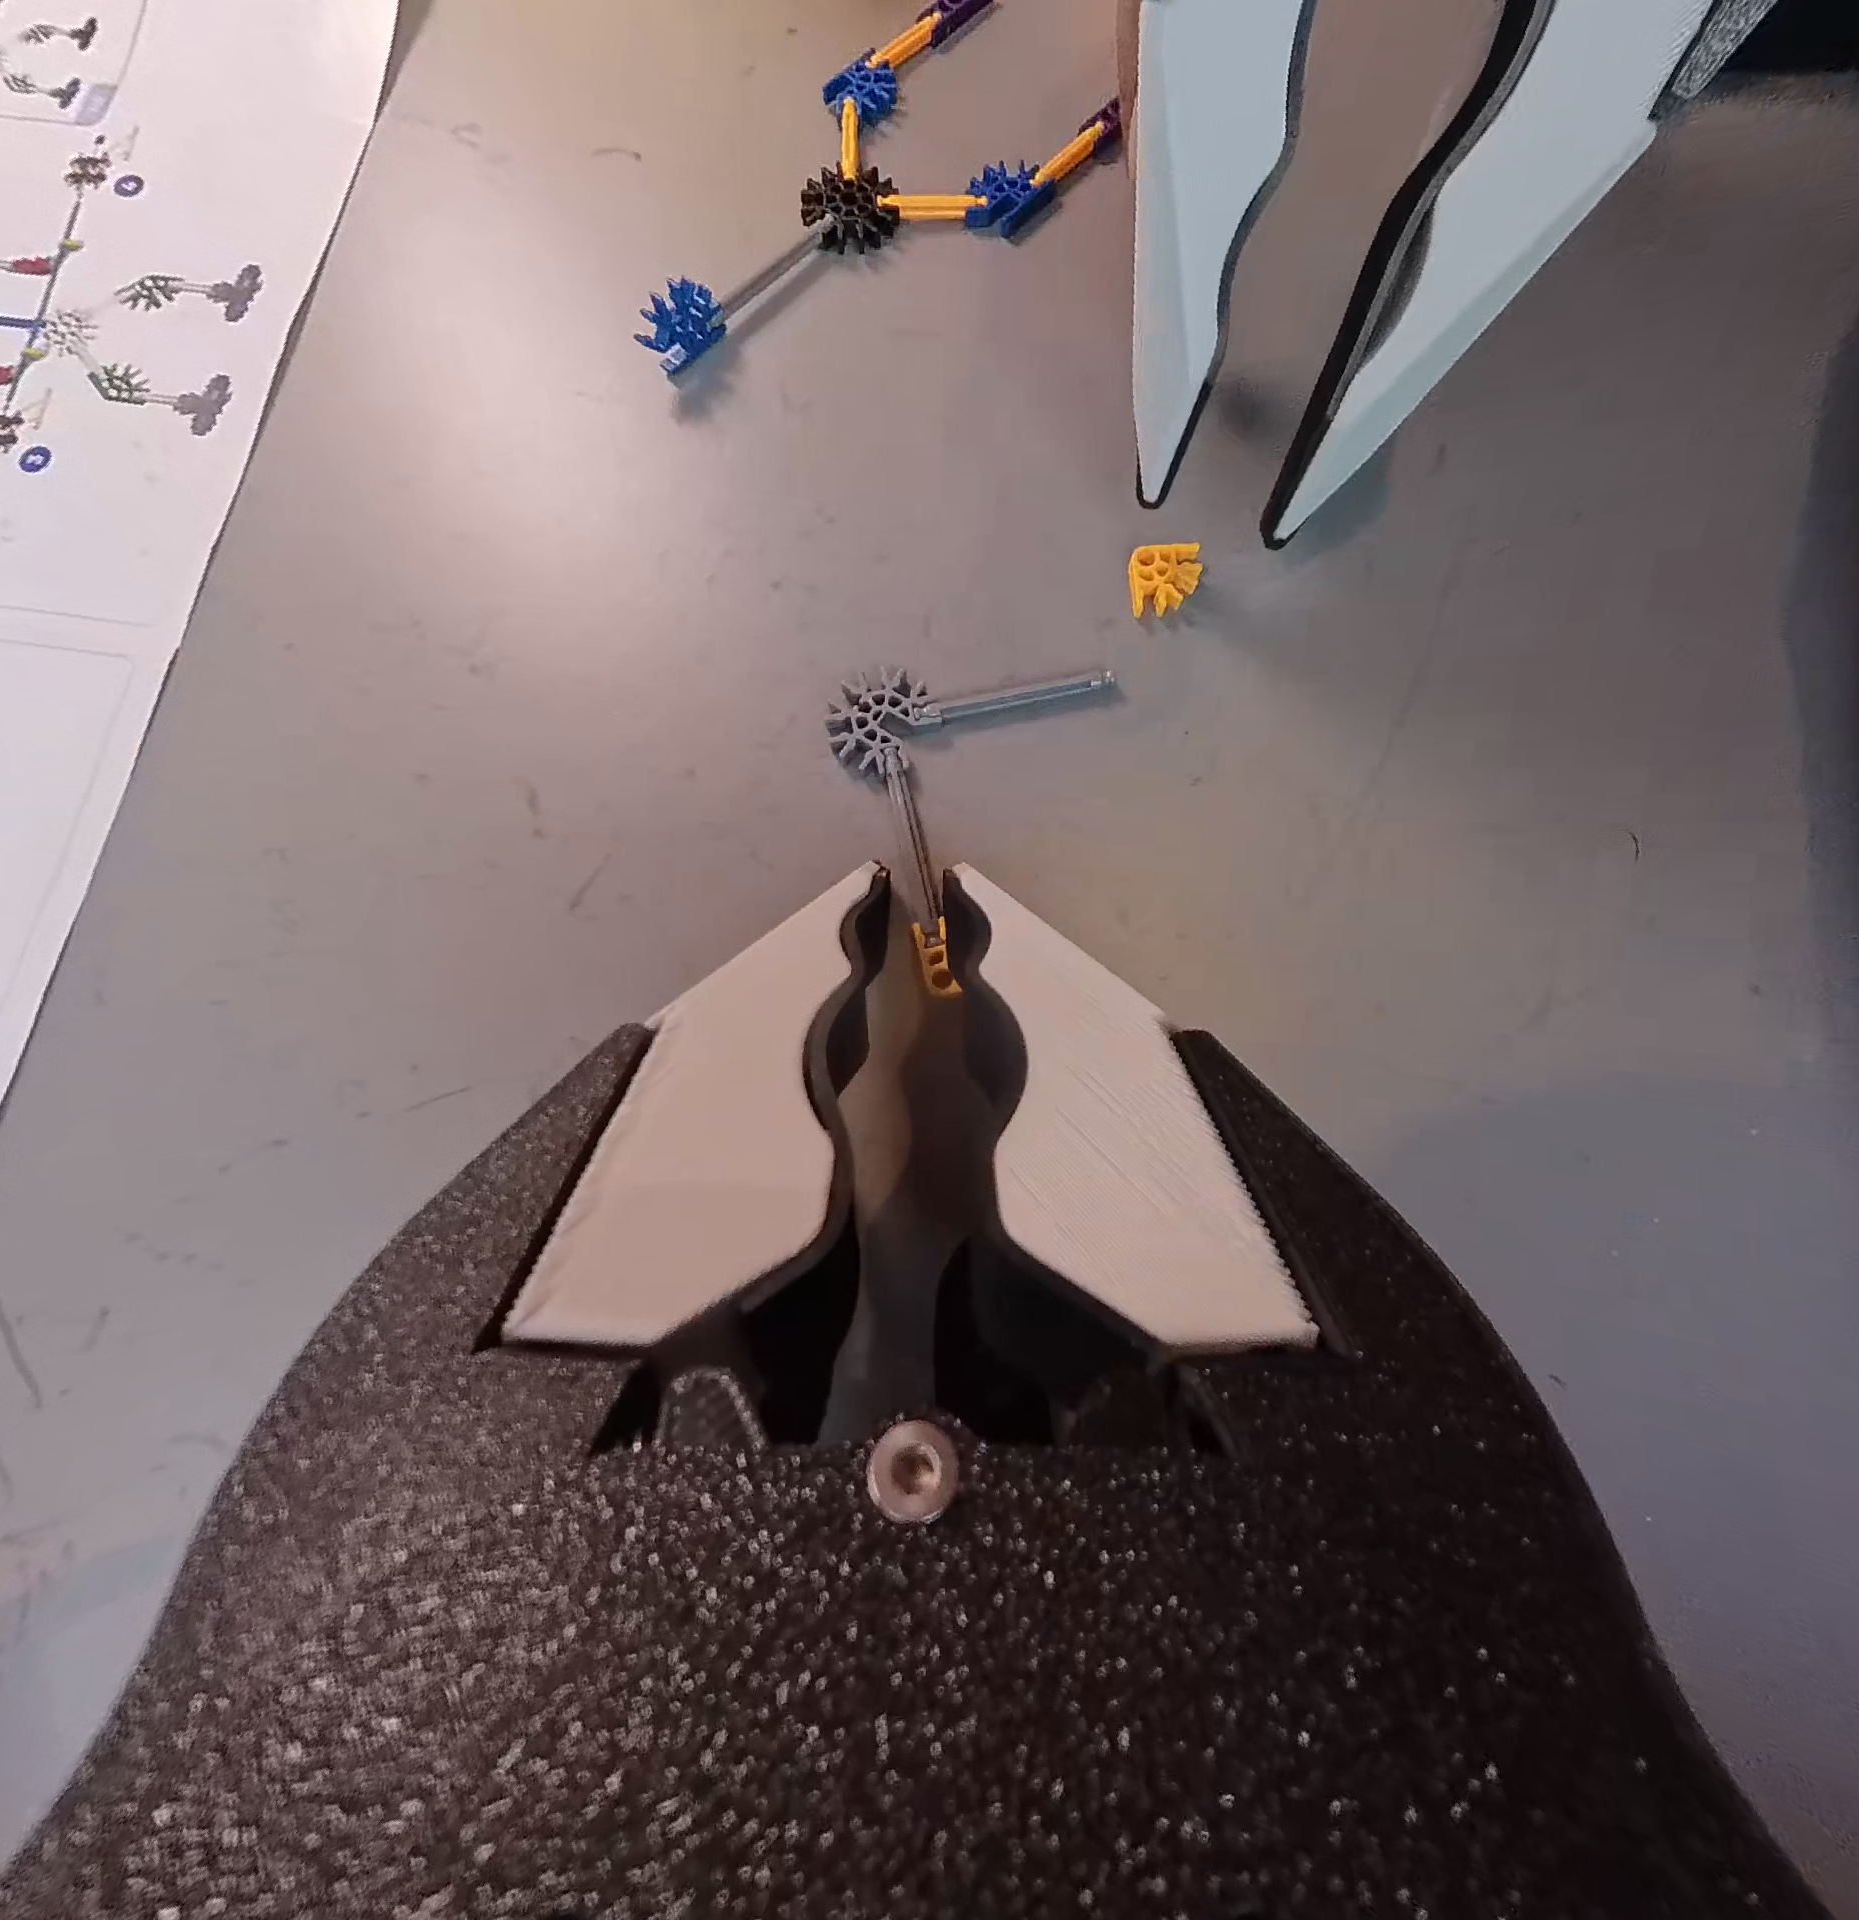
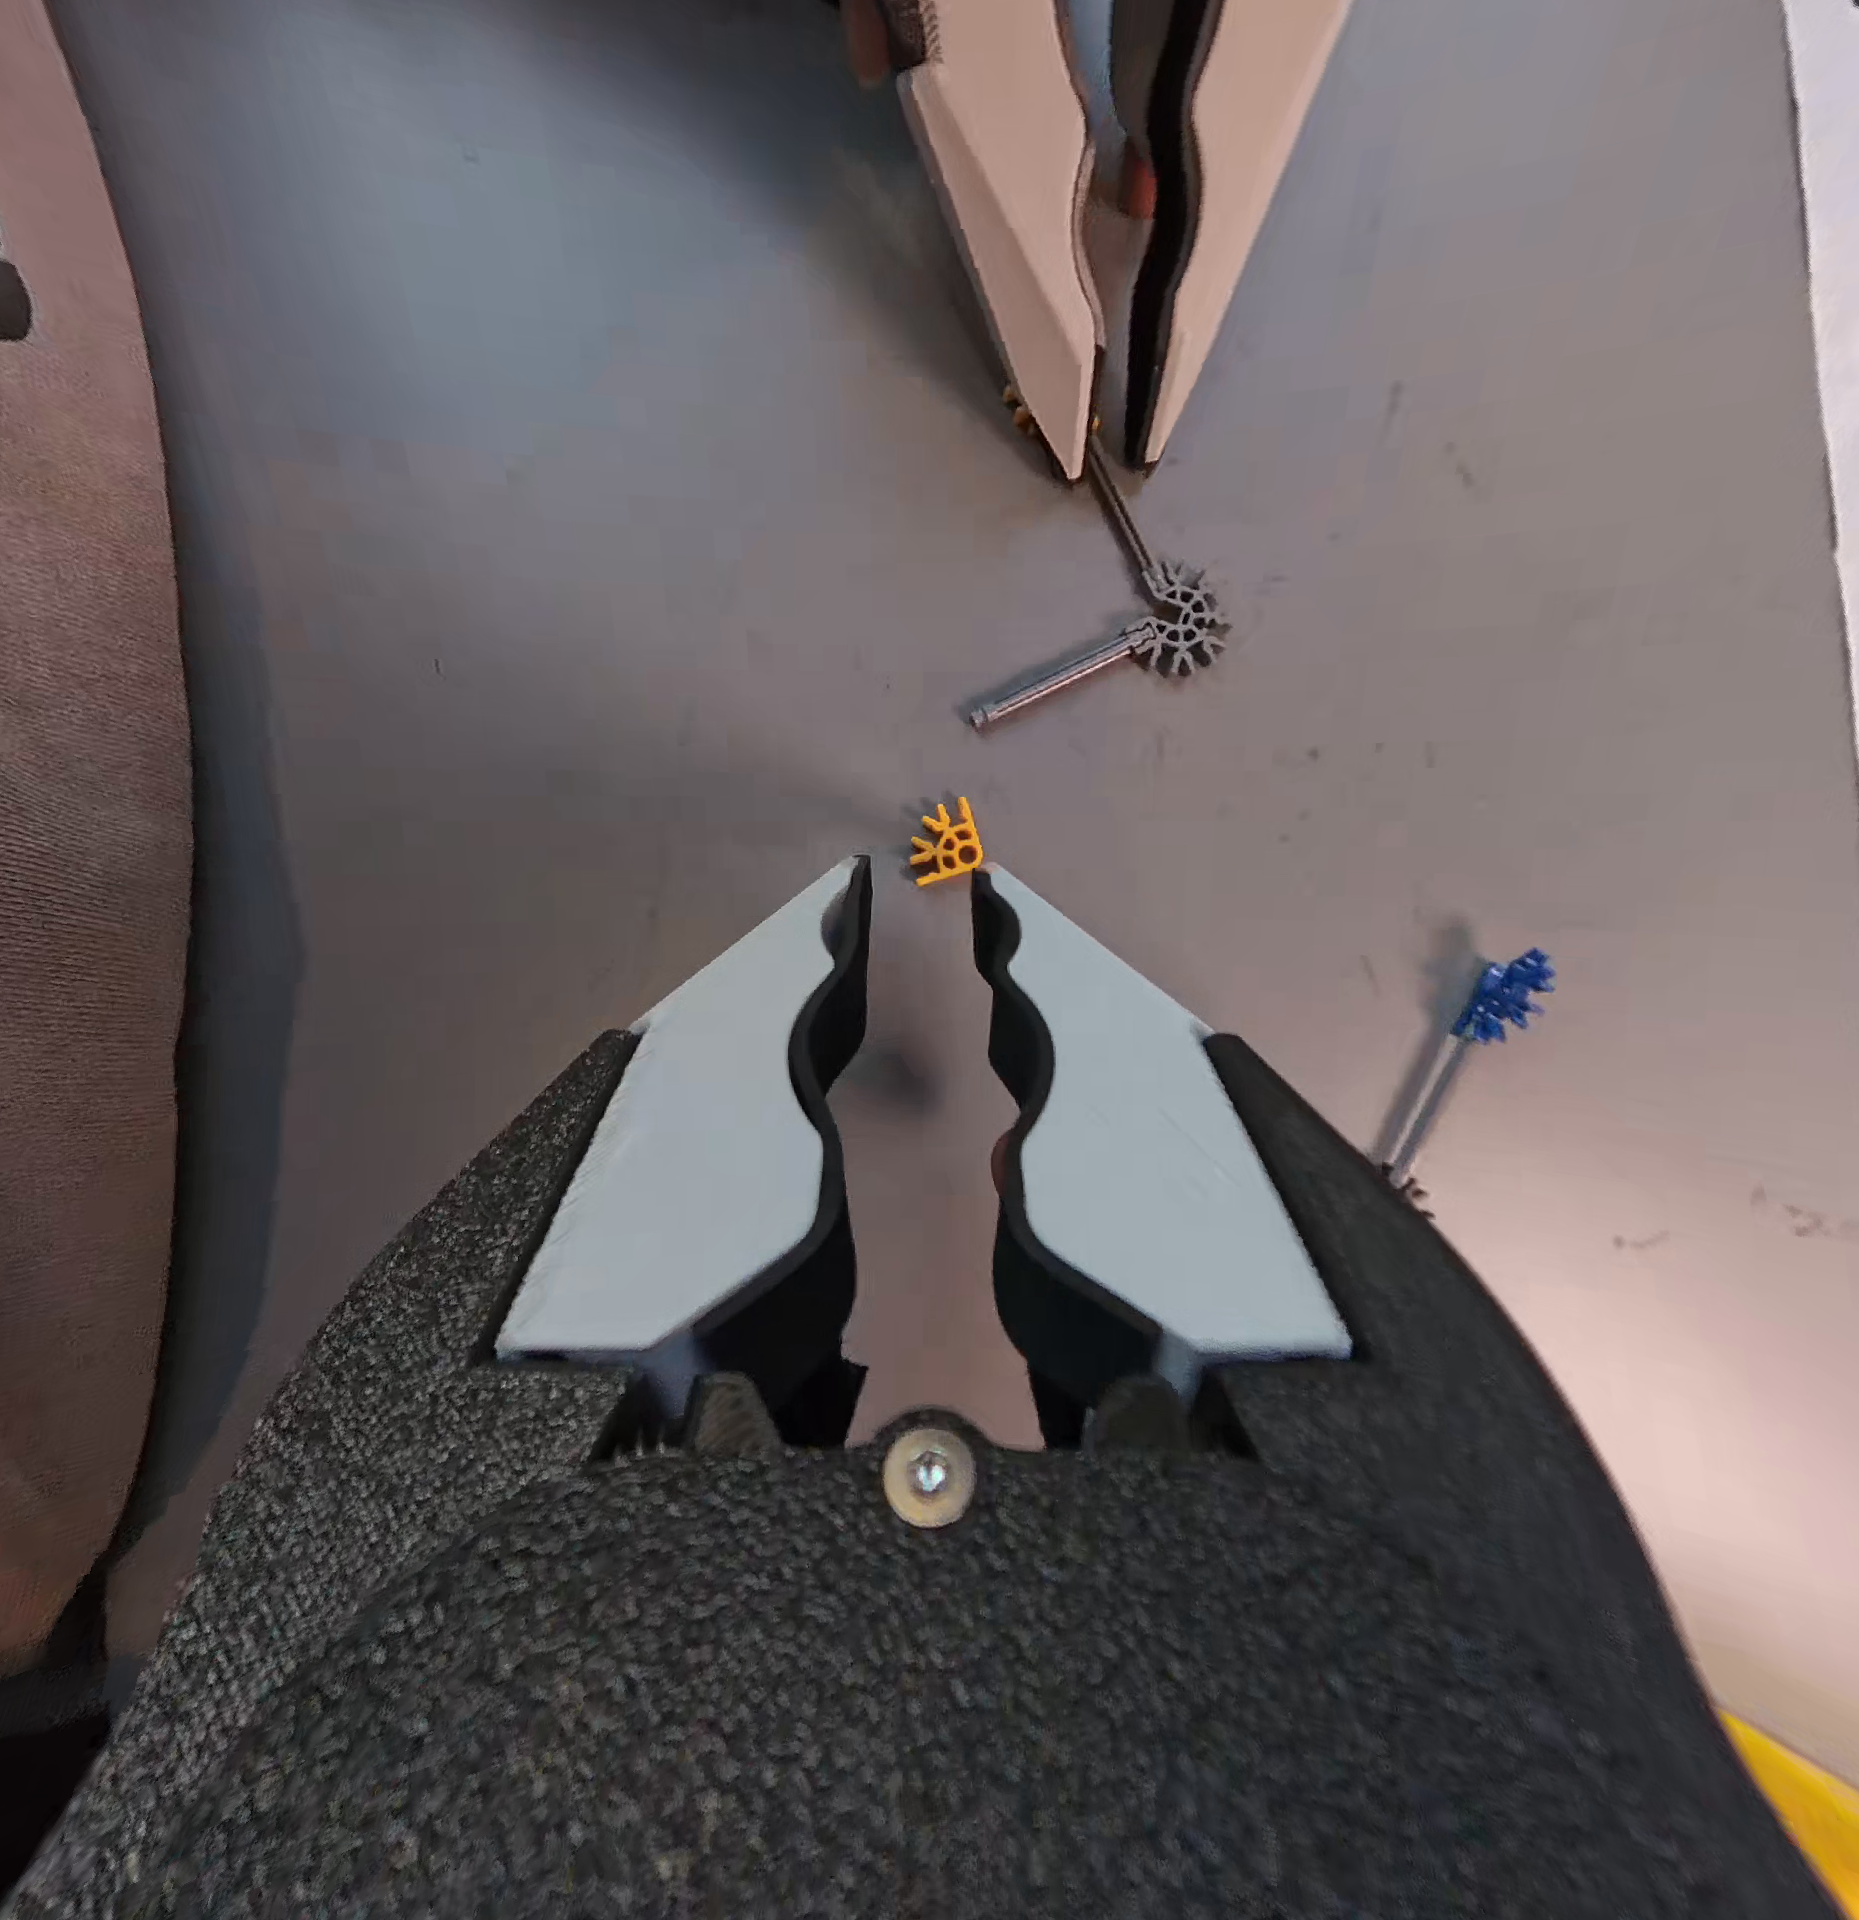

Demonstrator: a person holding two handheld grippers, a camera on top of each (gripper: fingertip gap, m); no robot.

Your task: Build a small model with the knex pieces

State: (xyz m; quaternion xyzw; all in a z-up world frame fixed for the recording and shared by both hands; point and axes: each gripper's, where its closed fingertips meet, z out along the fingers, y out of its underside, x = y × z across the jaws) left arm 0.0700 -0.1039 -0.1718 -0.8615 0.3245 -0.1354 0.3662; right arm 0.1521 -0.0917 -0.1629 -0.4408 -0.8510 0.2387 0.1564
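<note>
My left gripper [image 1: 914, 871] is shut on a small yellow connector [image 1: 935, 958] with a thin grey rod [image 1: 912, 829] plugged into it. That rod runs to a grey snowflake connector [image 1: 875, 715] lying on the grey table, with a second grey rod [image 1: 1024, 694] sticking out to the right. My right gripper [image 2: 921, 864] is open, its tips just short of a loose yellow fan-shaped connector [image 2: 948, 848] on the table. The right gripper also shows in the left wrist view [image 1: 1211, 520], and the left one in the right wrist view [image 2: 1107, 462].
A built chain of blue [image 1: 681, 324], black [image 1: 848, 206] and yellow pieces lies at the back. A printed instruction sheet [image 1: 104, 343] covers the table's left side. In the right wrist view a blue connector on a rod [image 2: 1505, 1000] lies to the right and a yellow object [image 2: 1813, 1813] sits at the bottom corner. Spacing between my two grippers at the tips: around 9 cm.
</note>
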